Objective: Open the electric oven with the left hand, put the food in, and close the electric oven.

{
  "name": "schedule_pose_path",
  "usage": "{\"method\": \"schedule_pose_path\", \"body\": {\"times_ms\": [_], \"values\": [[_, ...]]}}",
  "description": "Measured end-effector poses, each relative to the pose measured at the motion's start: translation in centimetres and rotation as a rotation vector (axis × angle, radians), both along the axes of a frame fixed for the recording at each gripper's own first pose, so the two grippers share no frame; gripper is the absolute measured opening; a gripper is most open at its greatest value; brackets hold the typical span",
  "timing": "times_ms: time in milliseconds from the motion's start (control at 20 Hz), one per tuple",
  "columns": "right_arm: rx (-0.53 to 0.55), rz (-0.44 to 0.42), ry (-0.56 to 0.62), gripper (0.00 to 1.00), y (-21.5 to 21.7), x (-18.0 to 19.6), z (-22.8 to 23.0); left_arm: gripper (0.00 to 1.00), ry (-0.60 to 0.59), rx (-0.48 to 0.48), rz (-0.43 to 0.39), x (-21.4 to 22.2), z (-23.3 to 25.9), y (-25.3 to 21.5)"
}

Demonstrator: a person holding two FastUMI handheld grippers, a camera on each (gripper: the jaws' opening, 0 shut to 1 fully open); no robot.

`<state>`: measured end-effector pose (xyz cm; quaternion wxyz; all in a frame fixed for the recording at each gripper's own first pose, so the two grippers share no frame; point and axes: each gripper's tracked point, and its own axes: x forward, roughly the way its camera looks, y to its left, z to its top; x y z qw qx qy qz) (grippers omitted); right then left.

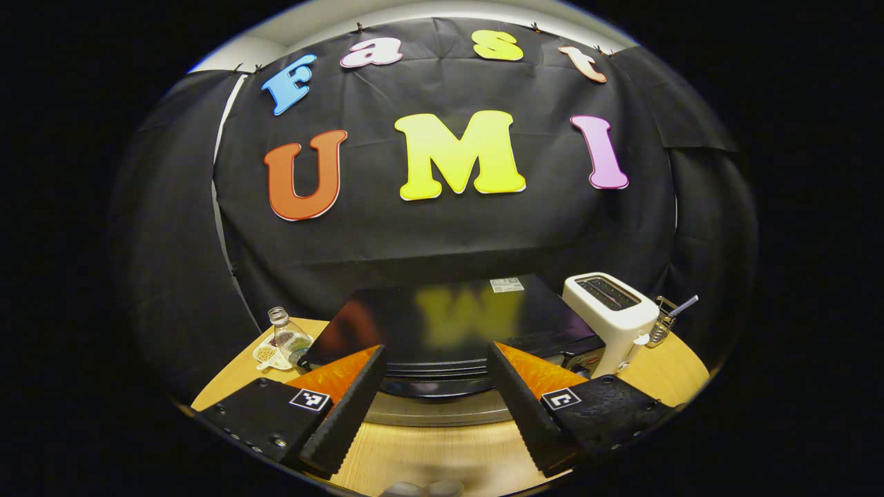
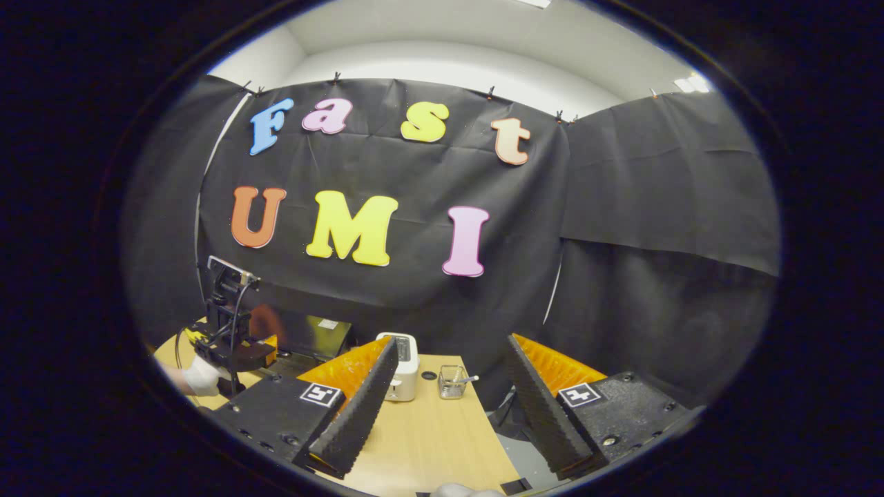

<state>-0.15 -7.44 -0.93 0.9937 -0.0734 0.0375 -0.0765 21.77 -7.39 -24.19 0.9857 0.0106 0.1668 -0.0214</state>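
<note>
In the left gripper view, the left tongs [image 1: 435,407] stand wide apart with nothing between them, their ribbed black fingers [image 1: 343,411] reaching over the pale wooden worktop [image 1: 428,455]. Straight ahead, just beyond the fingertips, sits the oven [image 1: 442,324], black and glossy on top, with a small white sticker near its back edge; its front edge lies between the two fingers, and I cannot tell whether the door is open or closed from here. A rounded silver rim [image 1: 435,414] shows below the oven's front. To the right of the oven, just beside it, stands a white toaster [image 1: 611,314], and behind that a small wire holder [image 1: 666,321] with a stick poking out. To the left of the oven a clear bottle [image 1: 286,335] stands upright next to a small white dish [image 1: 266,354] of something beige. In the right gripper view, the right tongs [image 2: 449,407] are likewise wide and empty, held over the worktop's [image 2: 428,435] right end, where the board stops and grey floor shows below. The toaster [image 2: 402,373] sits just past the left fingertip, with a small glass cup [image 2: 452,382] near it to the right. Farther off to the left is the oven [image 2: 314,336], and in front of it the left gripper [image 2: 228,331], held by a gloved hand [image 2: 202,376]; at this distance I cannot tell how its fingers stand.
</note>
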Motion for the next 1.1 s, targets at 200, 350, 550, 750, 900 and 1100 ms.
{"method": "schedule_pose_path", "body": {"times_ms": [200, 350, 550, 750, 900, 1100], "values": [[0.018, -0.027, 0.016, 0.99, -0.5, -0.1, -0.7, 0.95, 0.101, -0.012, -0.013, 0.5, -3.2, -0.3], [0.031, -0.042, 0.022, 0.99, -1.0, -0.3, -1.1, 0.95, 0.084, -0.007, -0.003, 0.4, -2.9, 0.0], [0.043, -0.045, 0.028, 0.99, -1.1, -0.2, -1.4, 0.95, 0.099, -0.035, 0.004, -0.2, -3.1, -0.1], [0.034, -0.033, 0.030, 0.92, -0.7, -0.2, -1.7, 0.95, 0.099, -0.040, -0.009, -1.4, -3.2, 0.1], [0.043, -0.015, 0.030, 0.99, -0.3, -0.2, -1.8, 0.95, 0.102, -0.036, -0.011, -3.0, -3.4, 0.1], [0.060, 0.004, 0.037, 0.99, 0.1, 0.0, -2.4, 0.96, 0.119, -0.037, -0.020, -5.6, -4.3, 0.2]]}}
